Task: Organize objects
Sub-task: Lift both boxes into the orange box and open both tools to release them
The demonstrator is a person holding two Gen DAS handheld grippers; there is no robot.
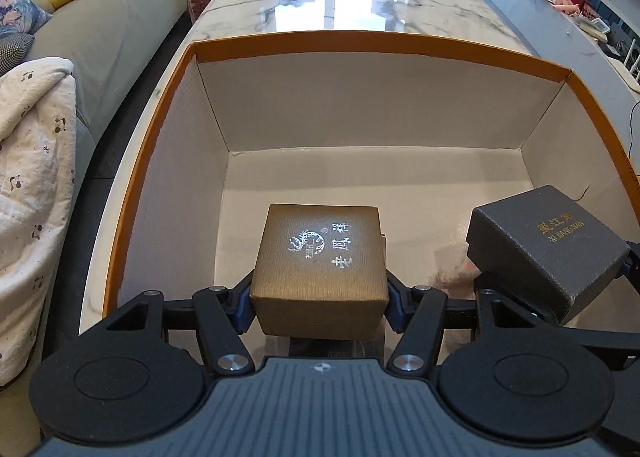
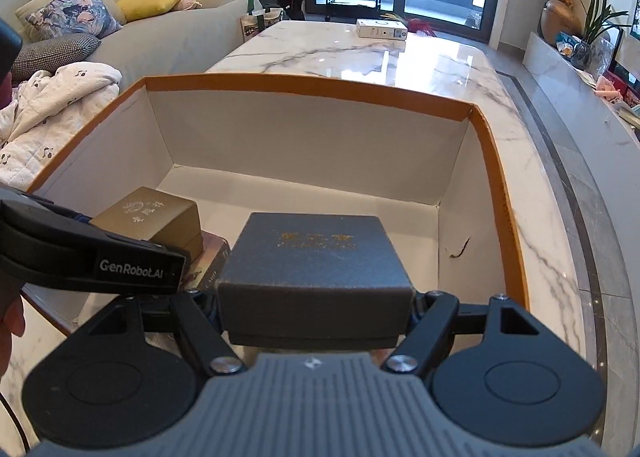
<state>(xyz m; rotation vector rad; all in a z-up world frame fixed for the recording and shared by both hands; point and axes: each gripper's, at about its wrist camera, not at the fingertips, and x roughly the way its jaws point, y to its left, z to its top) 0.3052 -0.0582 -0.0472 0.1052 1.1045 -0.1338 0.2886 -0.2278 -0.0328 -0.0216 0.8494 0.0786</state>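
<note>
A large orange-rimmed cardboard box with a pale inside sits on the marble table. My left gripper is shut on a small brown gift box with silver lettering, held over the big box's near part. In the right wrist view that brown box shows at the left, with the left gripper's body in front of it. My right gripper is shut on a dark grey gift box with gold lettering. The same grey box appears tilted at the right of the left wrist view.
A white flat carton lies at the far end of the marble table. A sofa with cushions and a blanket runs along the left. A dark brownish object lies under the brown box. A small dark mark sits on the big box's floor.
</note>
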